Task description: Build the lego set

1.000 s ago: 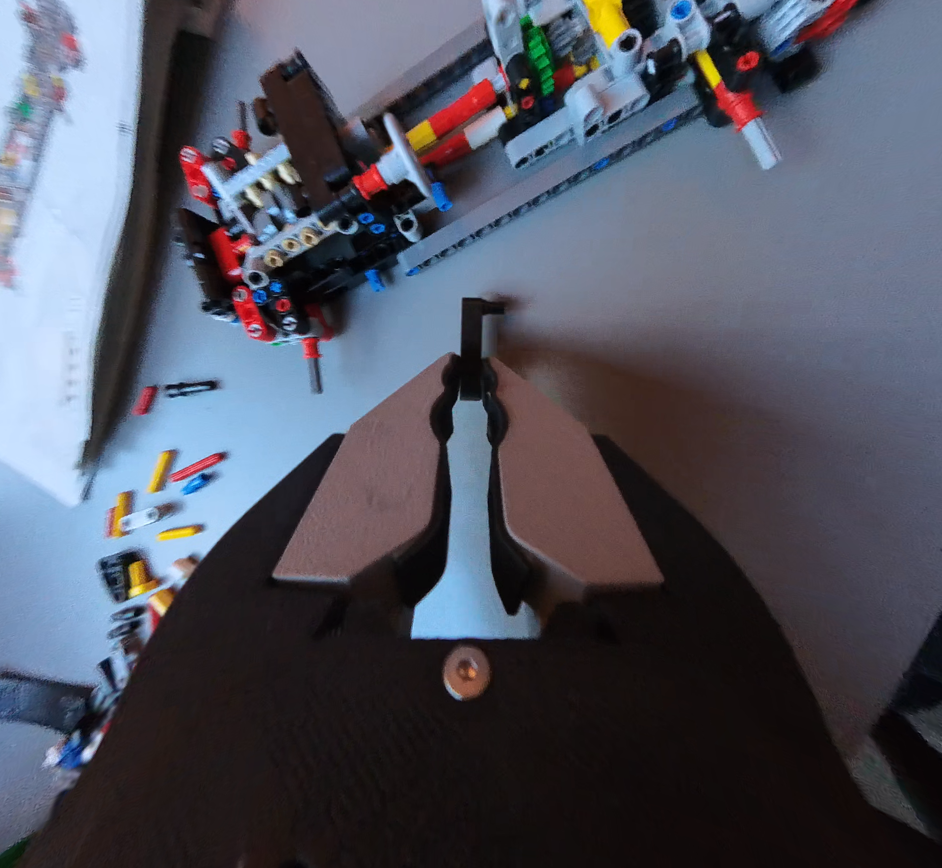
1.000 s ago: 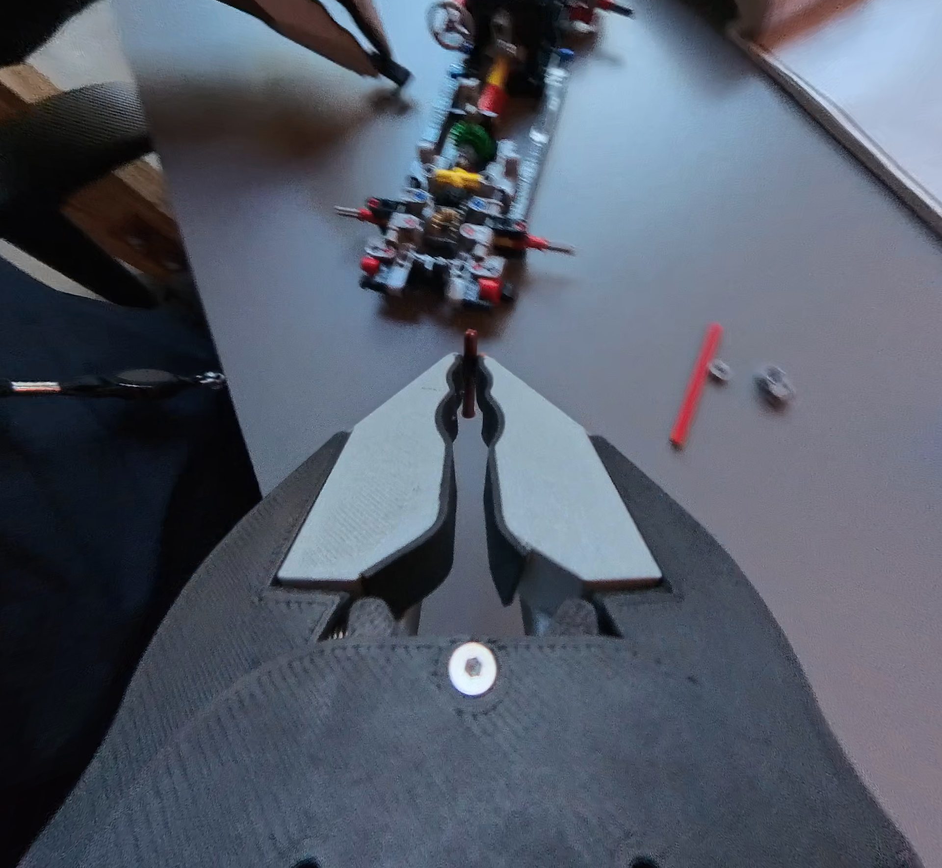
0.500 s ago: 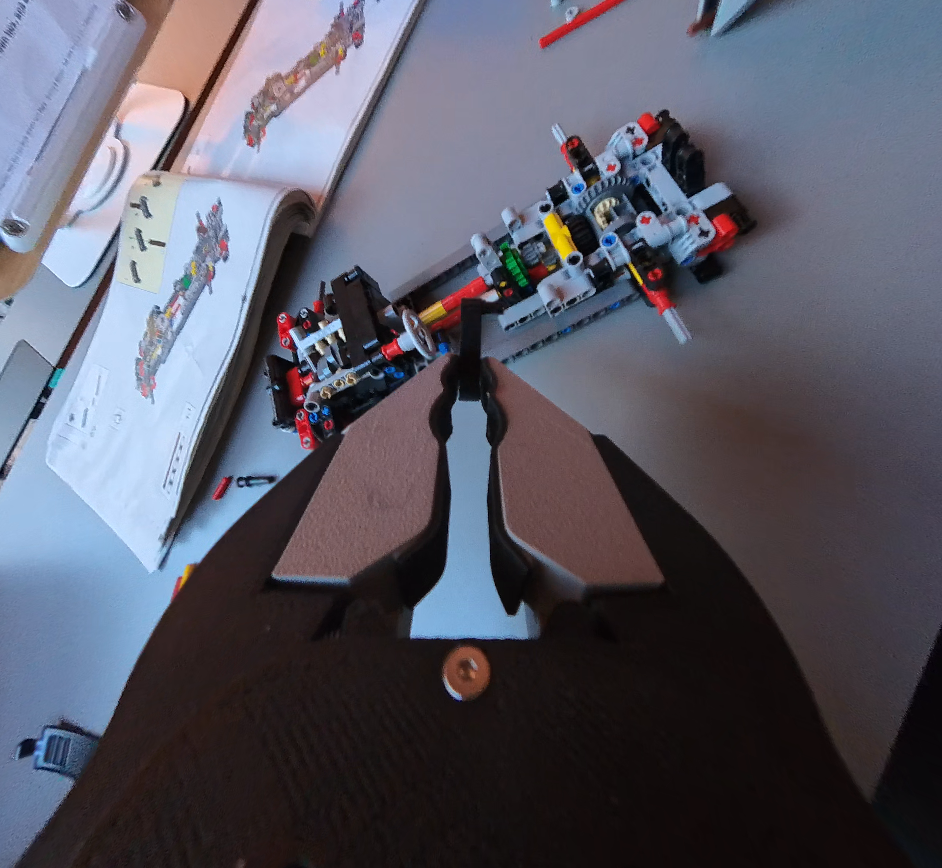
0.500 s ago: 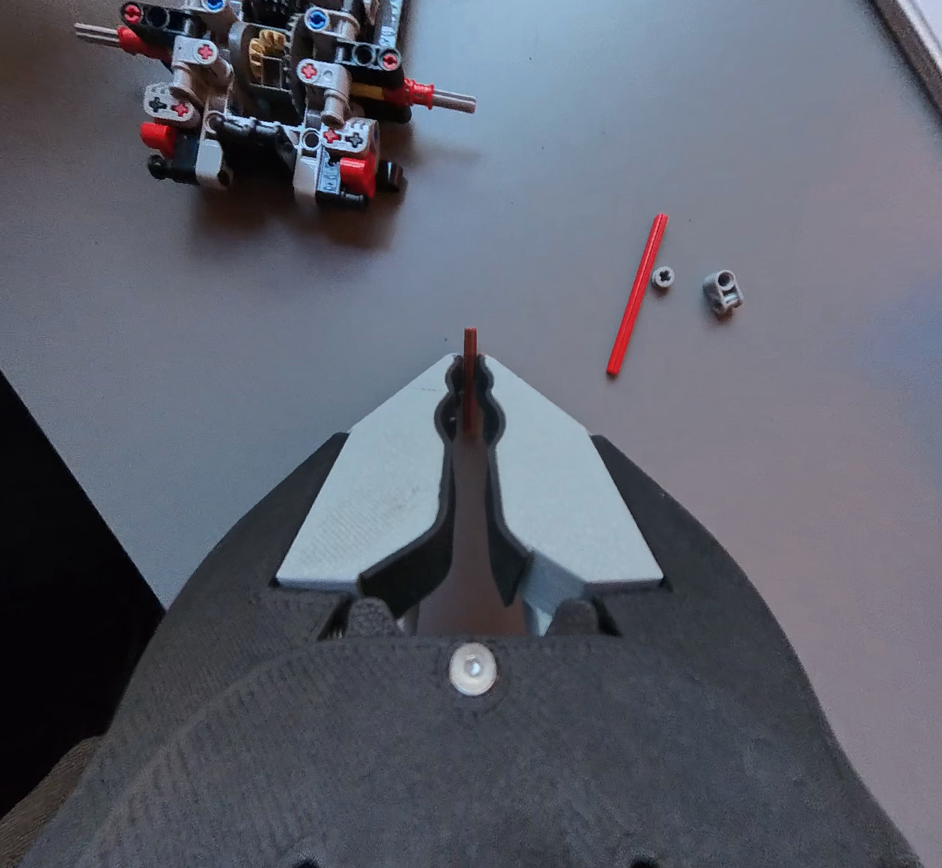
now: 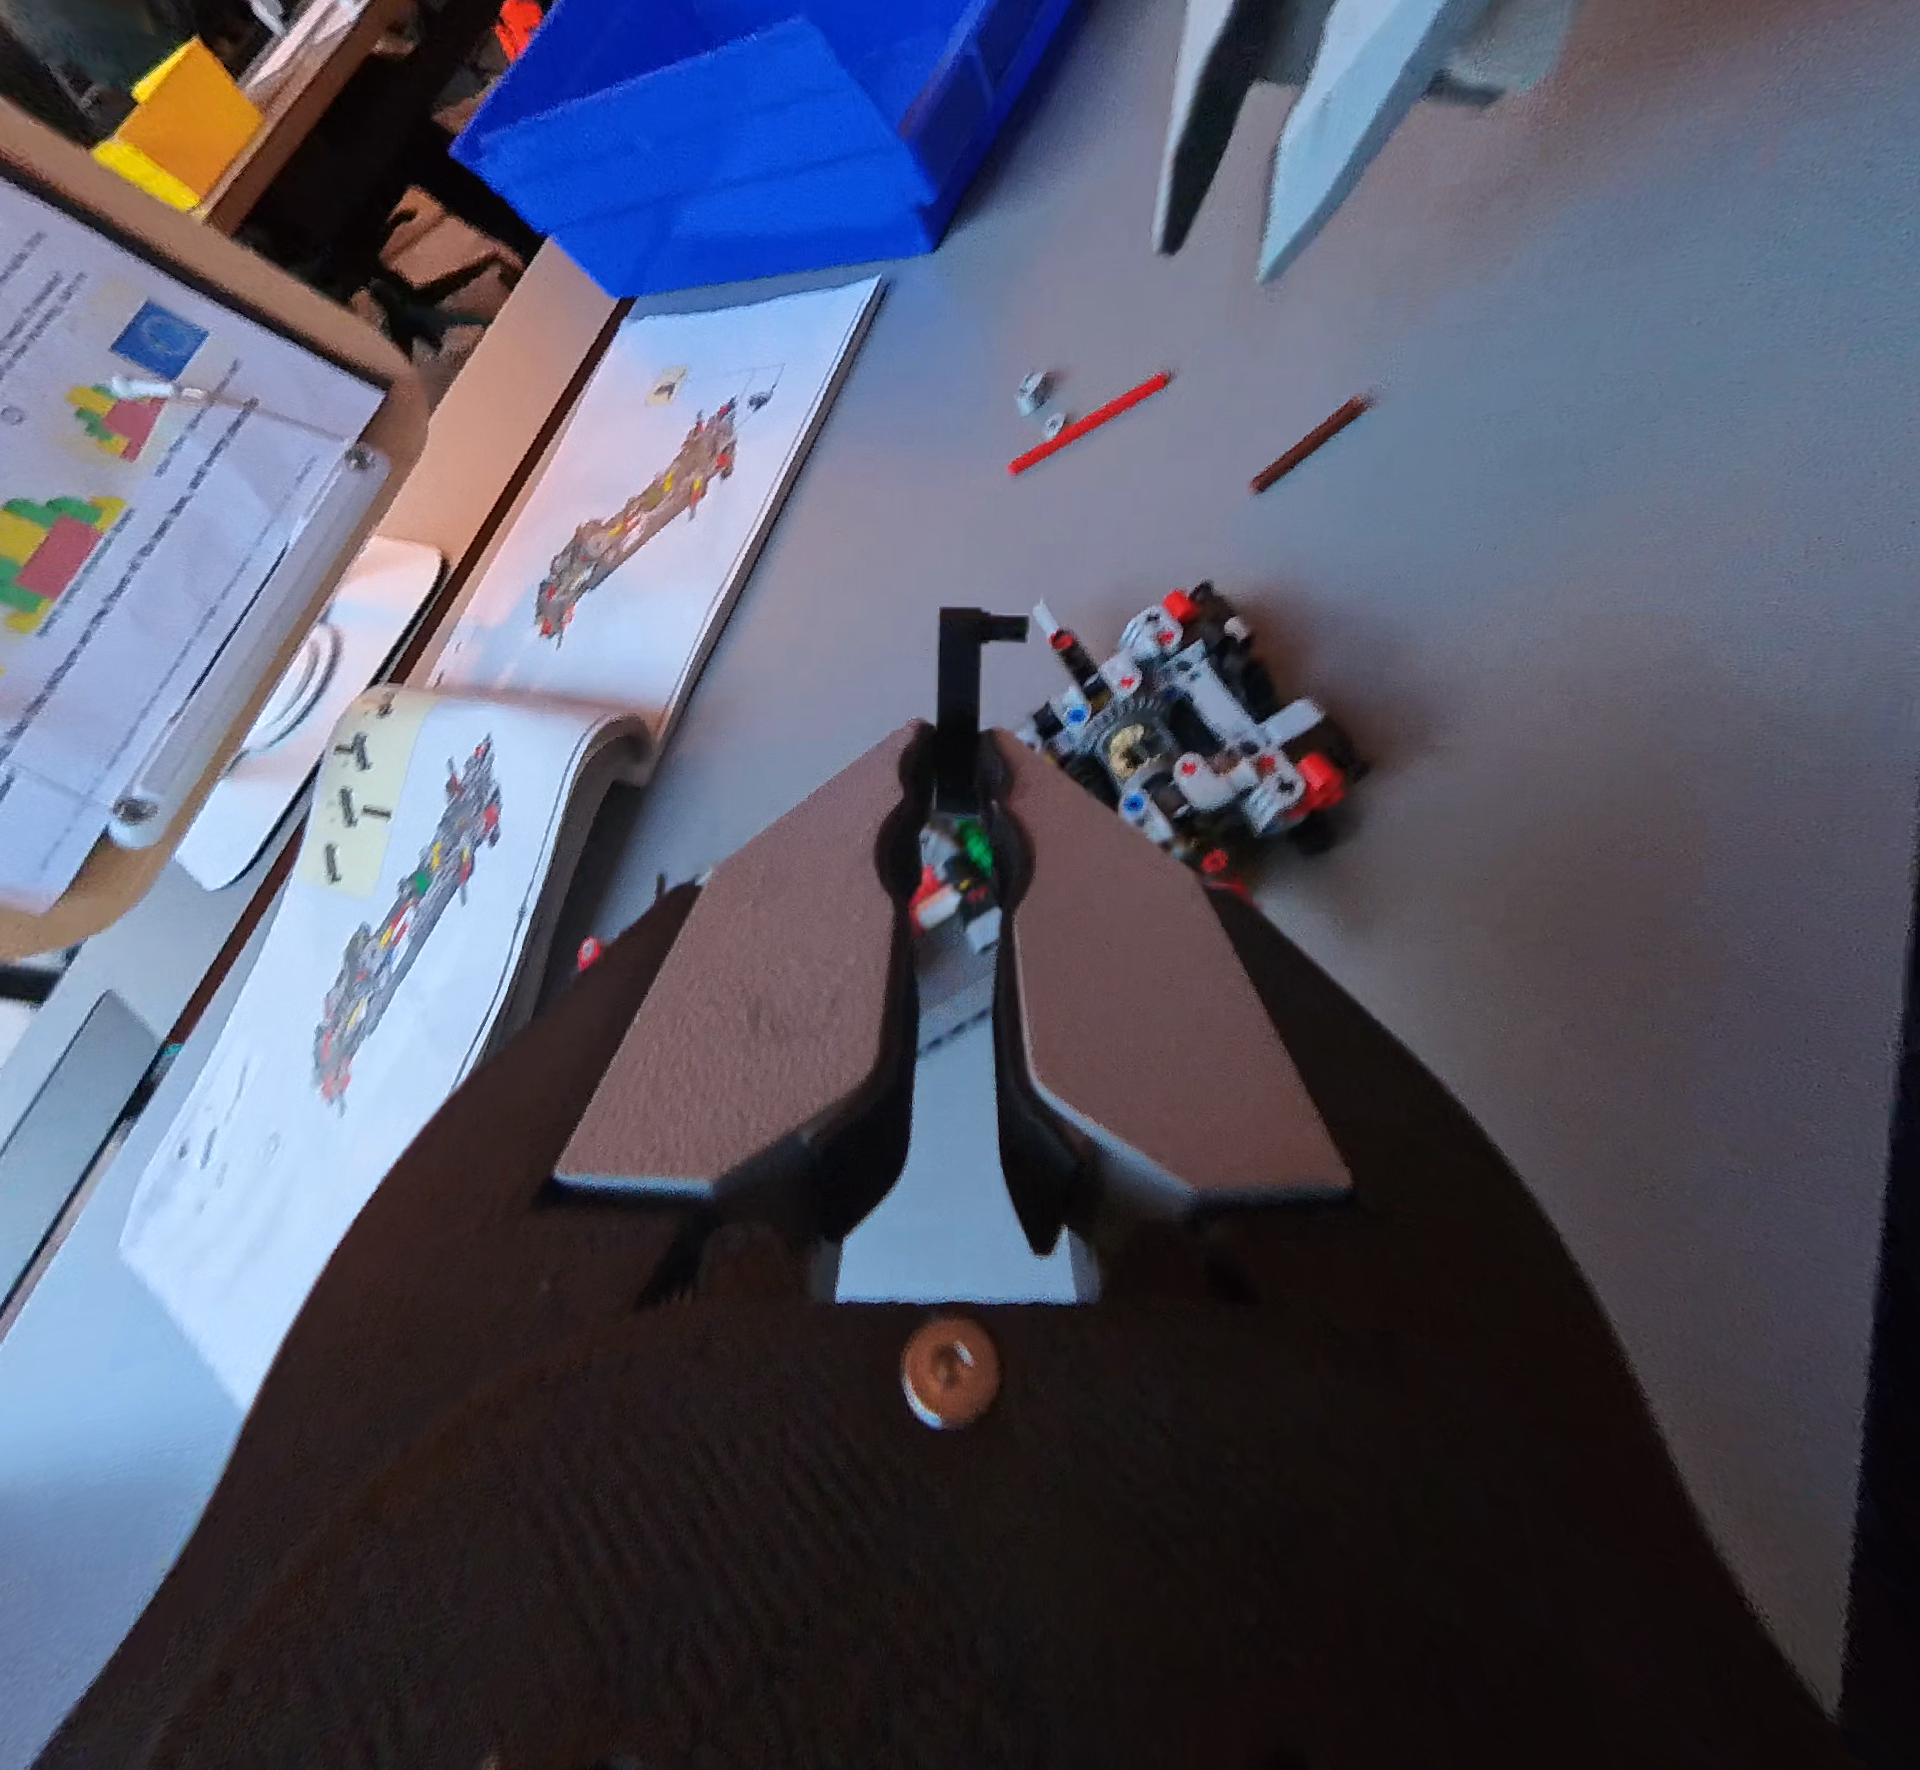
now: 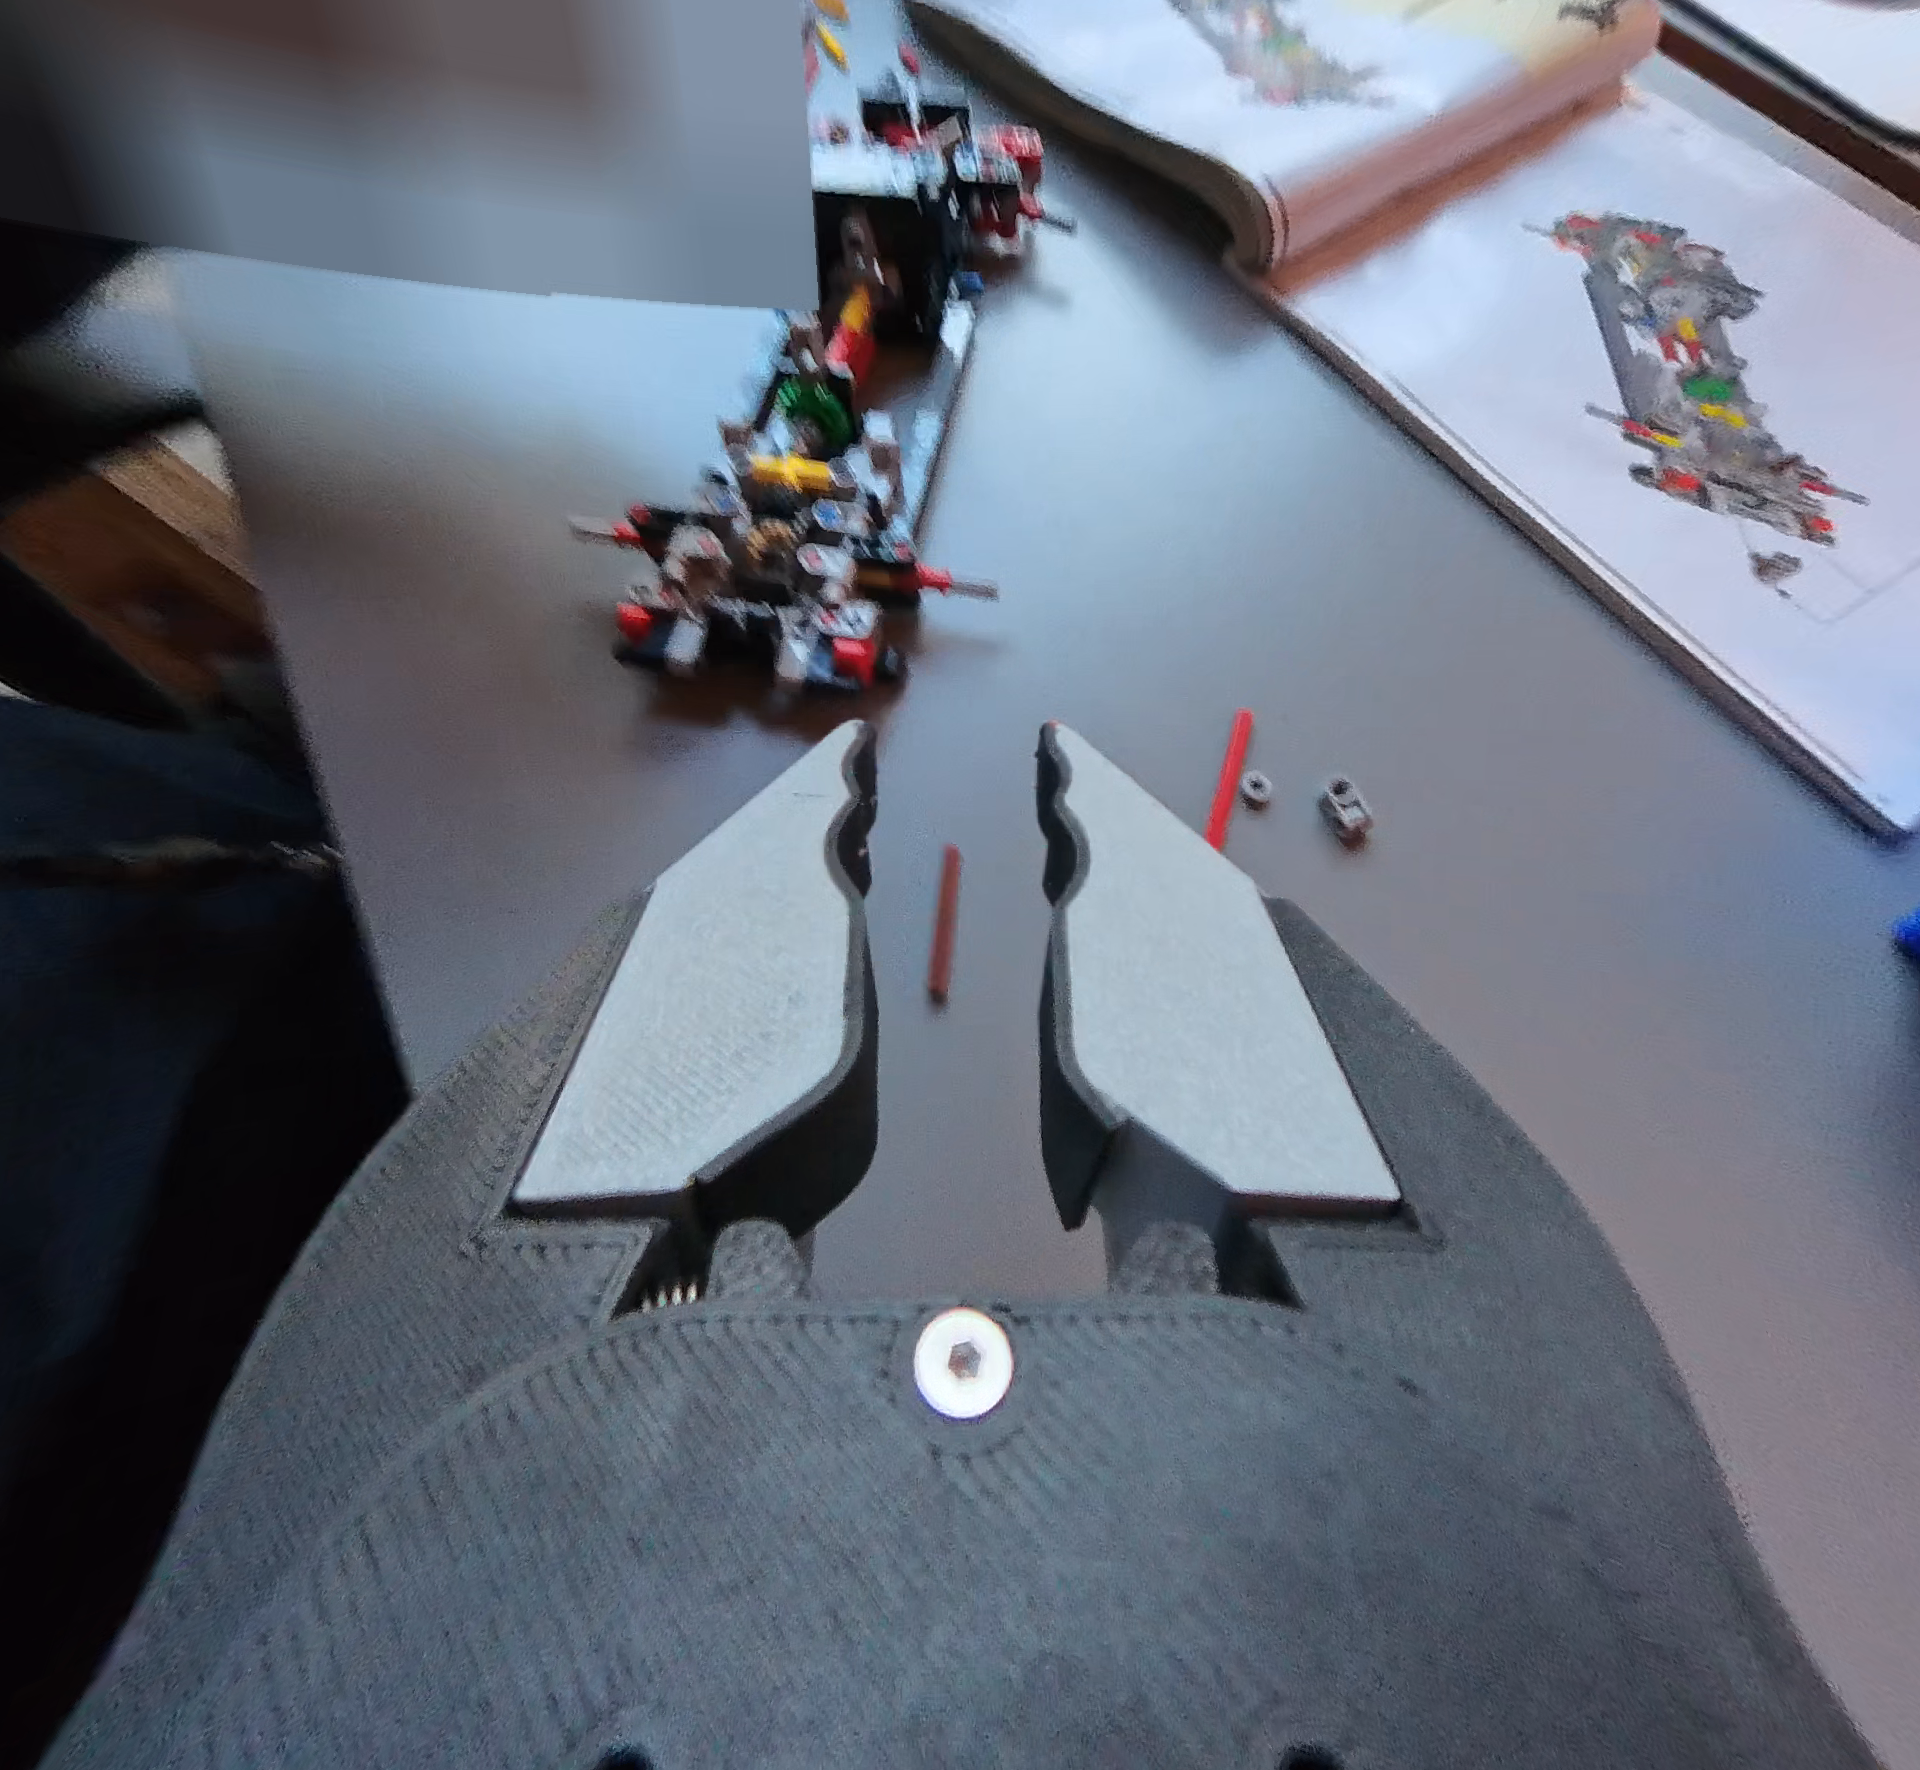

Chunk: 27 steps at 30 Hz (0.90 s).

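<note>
Left gripper (image 5: 956,764) clamped on black L-shaped piece (image 5: 961,681), piece sticking out at 12 o'clock. Brick-built chassis (image 5: 1195,744) on tabletop (image 5: 1558,681) at 2 o'clock of it.

Right gripper (image 6: 956,754) open, pads apart, nothing gripped; dark red rod (image 6: 943,920) lies on tabletop beneath gap. Bright red rod (image 6: 1228,785) and two small grey pieces (image 6: 1299,798) at 3 o'clock. Open instruction book (image 6: 1351,58) at 1 o'clock.
</note>
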Available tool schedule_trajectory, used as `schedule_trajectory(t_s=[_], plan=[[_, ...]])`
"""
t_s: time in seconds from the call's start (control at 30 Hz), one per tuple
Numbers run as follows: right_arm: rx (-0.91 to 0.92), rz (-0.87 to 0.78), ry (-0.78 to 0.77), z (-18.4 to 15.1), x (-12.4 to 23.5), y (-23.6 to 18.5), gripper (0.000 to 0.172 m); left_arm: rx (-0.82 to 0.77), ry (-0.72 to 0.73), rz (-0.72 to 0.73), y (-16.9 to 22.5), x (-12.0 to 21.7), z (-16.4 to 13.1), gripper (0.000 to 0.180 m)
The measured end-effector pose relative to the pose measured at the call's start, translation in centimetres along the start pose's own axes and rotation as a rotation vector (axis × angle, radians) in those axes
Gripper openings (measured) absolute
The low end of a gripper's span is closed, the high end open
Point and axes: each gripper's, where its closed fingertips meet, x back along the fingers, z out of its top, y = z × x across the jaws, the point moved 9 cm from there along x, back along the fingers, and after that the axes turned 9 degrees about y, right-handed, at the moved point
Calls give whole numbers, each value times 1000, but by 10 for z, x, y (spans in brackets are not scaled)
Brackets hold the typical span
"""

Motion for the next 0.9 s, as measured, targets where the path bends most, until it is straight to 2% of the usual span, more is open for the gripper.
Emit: schedule_trajectory(t_s=[0.13, 0.3, 0.4, 0.5, 0.6, 0.67, 0.73, 0.9], plan=[[-232, 243, 132, 17, -16, -17, 23, -79, 111, -14, 13, -9, 17, 5], [-351, 402, 256, 29, -28, -31, 23, -269, 120, 82, 29, -14, 27, 5], [-377, 407, 251, 31, -36, -32, 22, -358, 98, 115, 38, -17, 29, 5], [-371, 393, 221, 30, -44, -32, 5, -445, 77, 140, 47, -21, 31, 5], [-350, 396, 223, 29, -44, -31, 4, -462, 69, 158, 50, -22, 31, 5], [-329, 407, 222, 28, -42, -32, 4, -413, 85, 129, 51, -20, 30, 6], [-290, 427, 239, 30, -38, -32, 4, -289, 118, 56, 47, -16, 30, 14], [-164, 504, 279, 32, -30, -38, 4, 246, 226, -296, 24, -5, 26, 15]])
